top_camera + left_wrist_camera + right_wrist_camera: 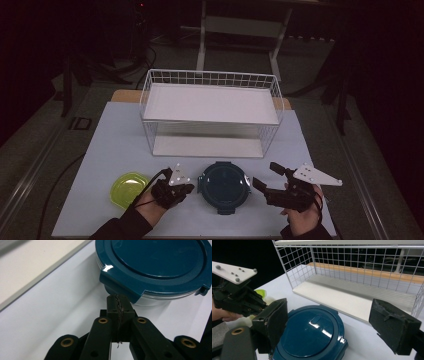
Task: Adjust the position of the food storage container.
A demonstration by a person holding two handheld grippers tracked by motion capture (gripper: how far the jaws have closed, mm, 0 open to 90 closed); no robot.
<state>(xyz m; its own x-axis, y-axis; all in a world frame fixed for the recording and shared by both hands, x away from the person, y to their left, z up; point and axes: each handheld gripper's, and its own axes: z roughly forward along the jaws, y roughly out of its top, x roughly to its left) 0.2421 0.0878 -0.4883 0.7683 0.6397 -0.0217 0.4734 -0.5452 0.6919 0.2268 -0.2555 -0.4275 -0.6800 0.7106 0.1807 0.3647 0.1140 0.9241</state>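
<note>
At the near left of the table lies a yellow-green lid (129, 189). Just right of it the left gripper (186, 189) has its jaws pressed together with nothing between them, their tips just short of a clip on the round blue lidded container (223, 183) at near centre. The right gripper (268, 177), jaws spread wide and empty, hovers at the container's right. Behind stands a white wire shelf rack (210, 112).

The box (155, 267) ahead of the left claw (118, 305) is cut off top and right; the bowl (260, 293) hides behind that claw.
</note>
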